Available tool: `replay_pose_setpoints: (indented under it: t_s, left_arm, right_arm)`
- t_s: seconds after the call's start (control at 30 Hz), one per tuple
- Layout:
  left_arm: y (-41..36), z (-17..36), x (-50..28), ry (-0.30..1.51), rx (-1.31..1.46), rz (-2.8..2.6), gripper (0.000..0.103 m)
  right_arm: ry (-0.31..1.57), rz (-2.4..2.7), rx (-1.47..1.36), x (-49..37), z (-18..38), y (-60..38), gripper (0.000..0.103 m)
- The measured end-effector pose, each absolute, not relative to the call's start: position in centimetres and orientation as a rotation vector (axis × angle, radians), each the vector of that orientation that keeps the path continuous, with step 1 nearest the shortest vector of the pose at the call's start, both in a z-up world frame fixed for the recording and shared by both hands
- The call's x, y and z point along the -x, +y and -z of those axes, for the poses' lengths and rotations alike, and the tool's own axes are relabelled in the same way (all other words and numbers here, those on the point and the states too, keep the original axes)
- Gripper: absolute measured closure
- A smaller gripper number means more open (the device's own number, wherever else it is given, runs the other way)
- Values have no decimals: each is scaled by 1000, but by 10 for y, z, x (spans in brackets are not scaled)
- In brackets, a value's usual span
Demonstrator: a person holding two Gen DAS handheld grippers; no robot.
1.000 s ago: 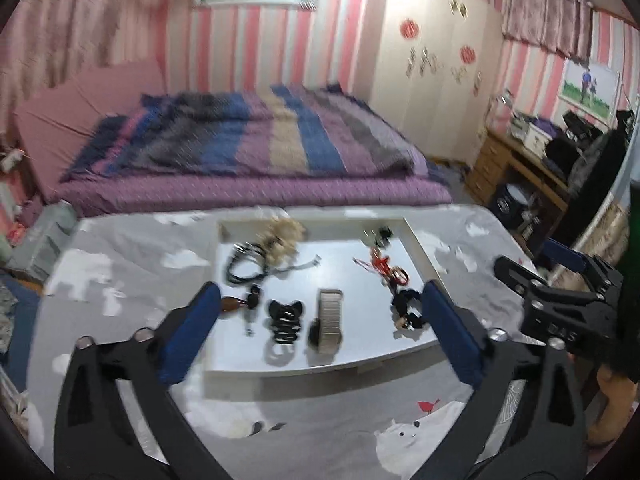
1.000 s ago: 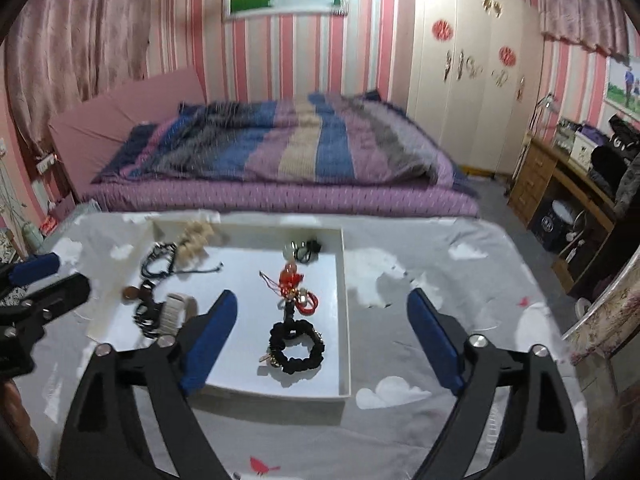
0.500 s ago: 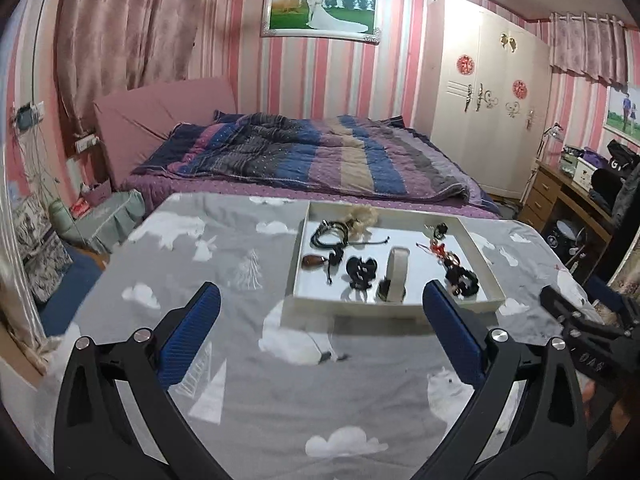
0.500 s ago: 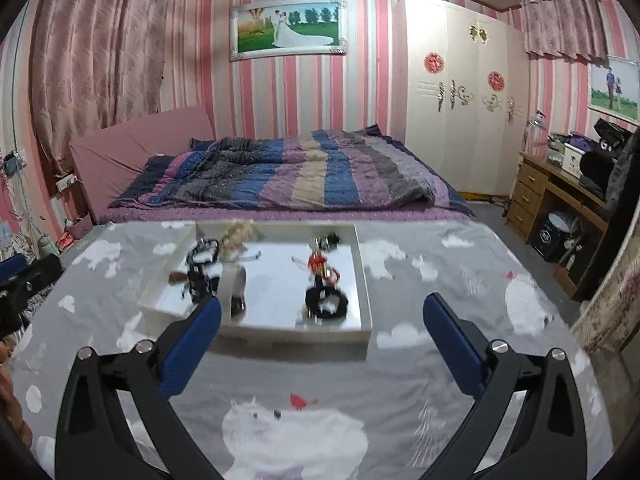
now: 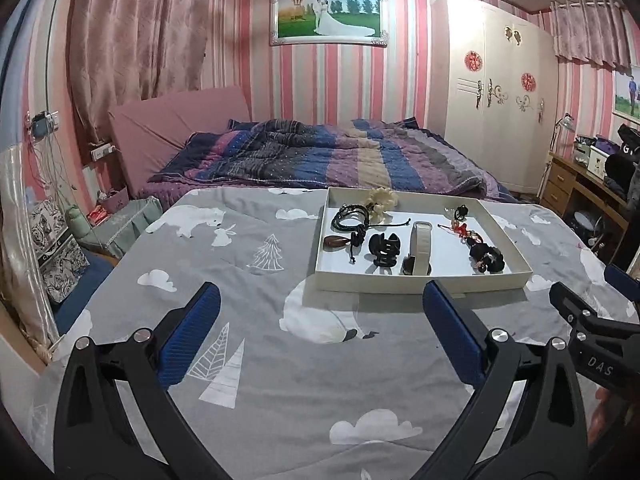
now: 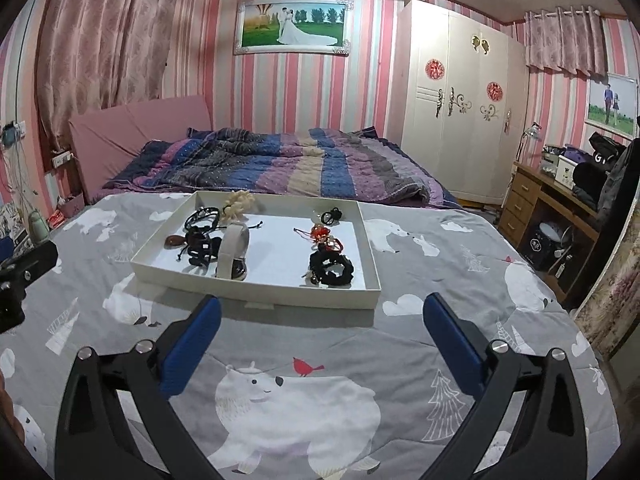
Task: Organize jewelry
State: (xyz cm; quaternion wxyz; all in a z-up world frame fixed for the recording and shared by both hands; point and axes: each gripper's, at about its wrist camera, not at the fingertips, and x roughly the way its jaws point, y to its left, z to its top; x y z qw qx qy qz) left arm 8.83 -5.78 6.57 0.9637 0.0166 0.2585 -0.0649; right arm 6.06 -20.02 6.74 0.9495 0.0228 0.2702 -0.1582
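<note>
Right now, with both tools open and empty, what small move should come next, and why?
Probably bring the right tool forward over the tray's near rim toward the black scrunchie. It lies nearest that tool, apart from the other pieces, and the tray sits beyond the fingertips.

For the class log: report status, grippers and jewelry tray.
Left gripper open, empty. Right gripper open, empty. Jewelry all in white tray on the quilt. Nothing in the way.

In the white tray (image 5: 420,280), the small red trinkets (image 5: 460,229) beside the black scrunchie (image 5: 489,258) are too tangled to identify.
</note>
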Motion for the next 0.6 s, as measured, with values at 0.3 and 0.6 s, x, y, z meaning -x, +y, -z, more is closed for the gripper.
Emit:
replay_pose_setpoints:
  t_s: [0.3,0.6]
  left_arm:
    - [-64,-50,-98,600,-60,147,3]
    - [-66,-43,-102,619,-76,138,3]
  right_arm:
    - [558,343,-69,-61,-59,-209,2]
    - [577,361,-68,-65,-52,-215,2]
